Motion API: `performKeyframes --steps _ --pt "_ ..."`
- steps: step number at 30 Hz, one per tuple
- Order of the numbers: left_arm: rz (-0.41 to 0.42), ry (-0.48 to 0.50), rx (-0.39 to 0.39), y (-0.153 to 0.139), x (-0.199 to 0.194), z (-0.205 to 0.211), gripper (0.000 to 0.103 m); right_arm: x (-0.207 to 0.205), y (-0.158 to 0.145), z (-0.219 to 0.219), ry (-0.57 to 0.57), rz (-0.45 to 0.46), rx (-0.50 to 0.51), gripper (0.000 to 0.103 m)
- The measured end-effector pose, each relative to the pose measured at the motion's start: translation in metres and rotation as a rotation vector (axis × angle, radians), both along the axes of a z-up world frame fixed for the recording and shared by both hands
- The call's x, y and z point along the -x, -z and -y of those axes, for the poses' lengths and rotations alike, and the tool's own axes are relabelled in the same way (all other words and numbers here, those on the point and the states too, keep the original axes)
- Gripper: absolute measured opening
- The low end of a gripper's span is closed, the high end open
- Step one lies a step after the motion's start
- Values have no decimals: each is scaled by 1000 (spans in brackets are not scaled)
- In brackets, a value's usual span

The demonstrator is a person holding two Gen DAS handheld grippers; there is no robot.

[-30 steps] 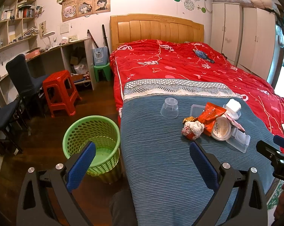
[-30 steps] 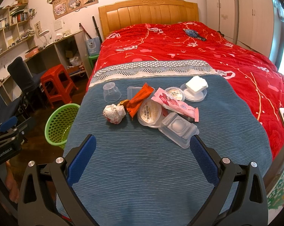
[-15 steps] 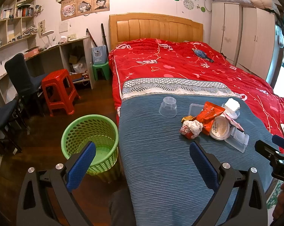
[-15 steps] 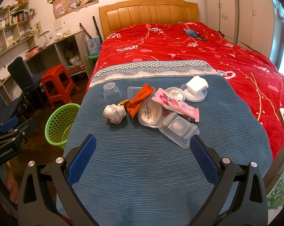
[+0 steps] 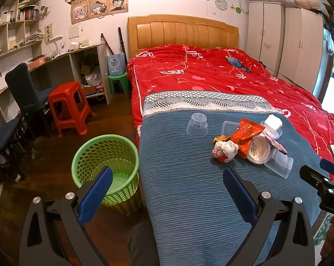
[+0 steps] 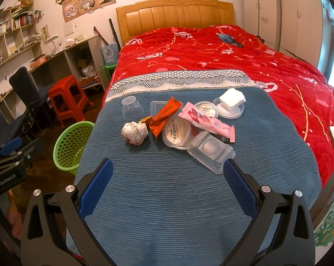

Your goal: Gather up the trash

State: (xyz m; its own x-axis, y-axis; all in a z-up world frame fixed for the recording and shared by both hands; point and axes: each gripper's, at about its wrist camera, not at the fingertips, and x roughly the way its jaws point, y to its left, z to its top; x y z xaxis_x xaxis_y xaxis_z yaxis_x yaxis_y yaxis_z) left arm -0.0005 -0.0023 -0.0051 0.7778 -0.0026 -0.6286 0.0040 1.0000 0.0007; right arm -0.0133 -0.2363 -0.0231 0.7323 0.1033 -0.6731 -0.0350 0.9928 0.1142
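While both my claws hang spread wide and hold nothing, my left gripper (image 5: 167,185) sits over the bed edge beside the green basket (image 5: 105,155). My right gripper (image 6: 167,178) faces the trash pile (image 6: 178,124) on the blue blanket (image 6: 167,199).

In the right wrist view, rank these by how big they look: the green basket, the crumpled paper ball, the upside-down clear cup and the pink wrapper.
1. green basket, partly hidden by the bed
2. pink wrapper
3. crumpled paper ball and clear cup: too alike to rank
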Motion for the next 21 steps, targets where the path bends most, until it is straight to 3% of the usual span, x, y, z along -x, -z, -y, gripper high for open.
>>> performKeyframes --steps 21 --pt "-3 12 -14 6 -14 3 96 -6 9 5 -12 -16 -8 98"
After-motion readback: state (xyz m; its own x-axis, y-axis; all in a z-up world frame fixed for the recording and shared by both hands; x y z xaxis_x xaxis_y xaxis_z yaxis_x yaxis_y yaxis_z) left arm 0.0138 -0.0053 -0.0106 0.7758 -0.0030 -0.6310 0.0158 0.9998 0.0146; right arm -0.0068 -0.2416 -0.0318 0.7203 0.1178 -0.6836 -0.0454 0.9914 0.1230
